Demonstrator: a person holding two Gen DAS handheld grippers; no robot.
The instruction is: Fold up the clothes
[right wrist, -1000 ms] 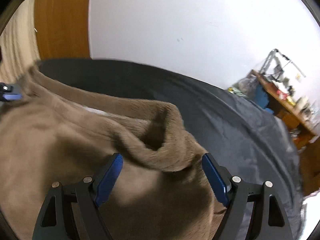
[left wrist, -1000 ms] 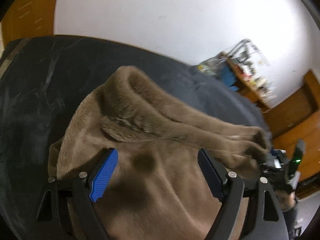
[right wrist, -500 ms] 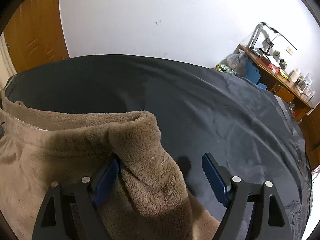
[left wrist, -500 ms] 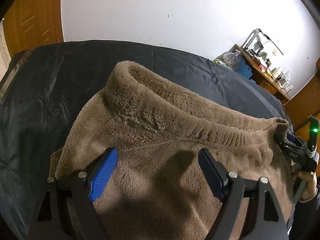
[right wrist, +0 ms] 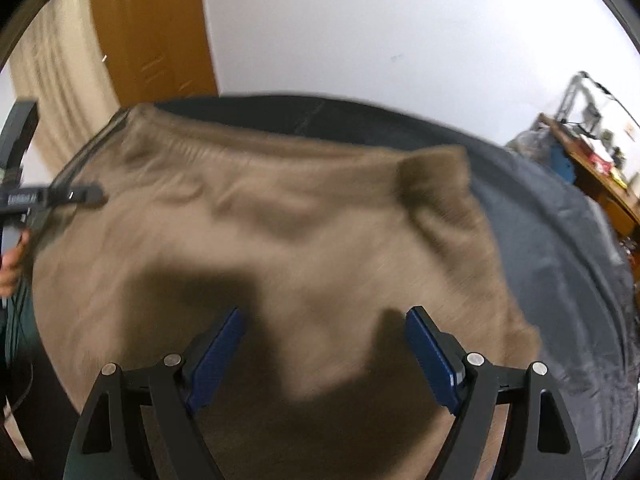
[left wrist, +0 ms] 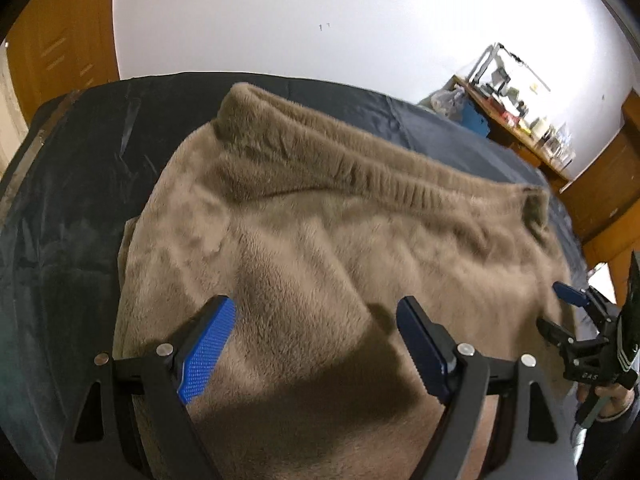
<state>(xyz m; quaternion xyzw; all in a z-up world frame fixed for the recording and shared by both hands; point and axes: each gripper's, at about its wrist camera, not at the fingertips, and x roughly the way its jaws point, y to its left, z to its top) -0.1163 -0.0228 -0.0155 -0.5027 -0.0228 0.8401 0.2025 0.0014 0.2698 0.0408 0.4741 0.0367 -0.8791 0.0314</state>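
Both grippers hang with their blue-padded jaws spread wide above the cloth, nothing pinched between them. In its own view the left gripper (left wrist: 312,344) hovers over the near part of a brown fleece garment (left wrist: 320,240), and the right gripper (right wrist: 324,354) does the same over the garment (right wrist: 260,240) from the other side, its picture smeared by motion blur.

That garment lies spread on a bed covered with a dark grey sheet (left wrist: 80,184), its ribbed band (left wrist: 384,184) running along the far edge and one corner standing up at the right end. Shadows of the jaws fall on the fleece just ahead of the pads.

From the left wrist view the right gripper (left wrist: 560,312) shows at the right edge beside the cloth, with a hand (left wrist: 604,400) on its grip.

Further out, a white wall (left wrist: 320,20) rises behind the bed, a wooden door (right wrist: 152,32) stands on the left, and a cluttered wooden desk (left wrist: 516,124) sits against the wall on the right.
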